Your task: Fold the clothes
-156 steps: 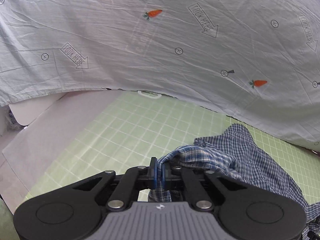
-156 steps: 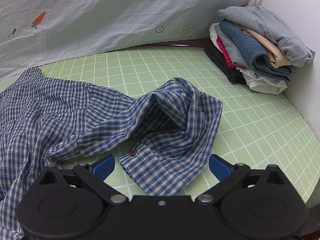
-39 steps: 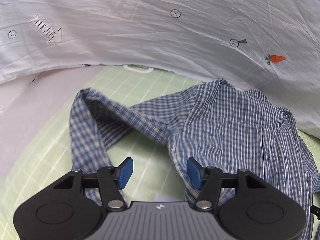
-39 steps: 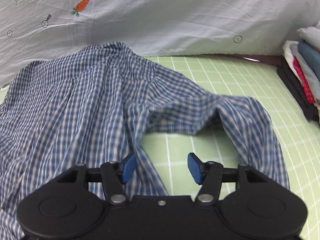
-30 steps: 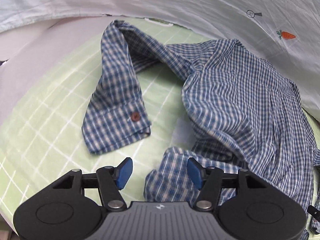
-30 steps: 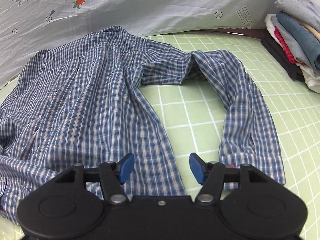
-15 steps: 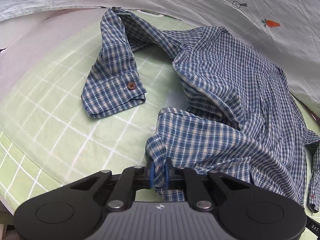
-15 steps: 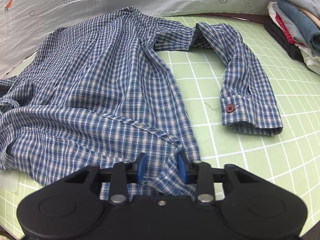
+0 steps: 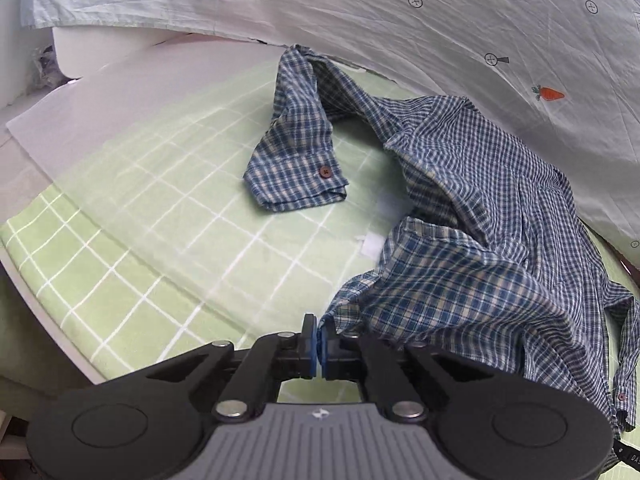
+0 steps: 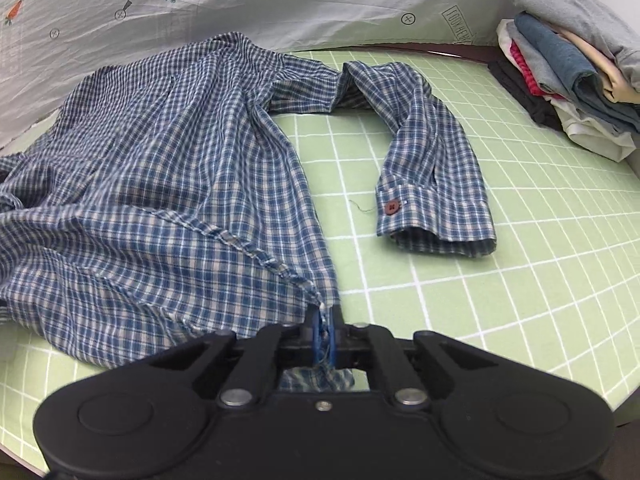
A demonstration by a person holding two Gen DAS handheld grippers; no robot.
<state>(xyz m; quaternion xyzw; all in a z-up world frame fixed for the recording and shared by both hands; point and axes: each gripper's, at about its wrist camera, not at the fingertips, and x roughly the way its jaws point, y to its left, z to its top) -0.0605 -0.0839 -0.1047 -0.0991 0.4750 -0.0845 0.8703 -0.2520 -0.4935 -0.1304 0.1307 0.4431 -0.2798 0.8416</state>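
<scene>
A blue and white checked shirt (image 9: 472, 216) lies spread on the green grid mat (image 9: 168, 240). My left gripper (image 9: 319, 336) is shut on the shirt's near hem corner at the left side. My right gripper (image 10: 325, 332) is shut on the shirt's (image 10: 168, 168) near hem corner at the right side. One sleeve with a brown cuff button (image 9: 325, 171) lies folded back to the left. The other sleeve (image 10: 432, 168) lies to the right, its cuff button (image 10: 393, 207) showing.
A stack of folded clothes (image 10: 572, 68) stands at the far right of the mat (image 10: 520, 240). A pale printed sheet (image 9: 400, 8) hangs behind the mat. White paper (image 9: 120, 96) lies along the mat's left side. The table's near edge is just below both grippers.
Both grippers came down to the shirt's near hem and closed on its corners; the right jaws, nearly shut half a second ago, now grip fully. The hem has lifted slightly toward me.
</scene>
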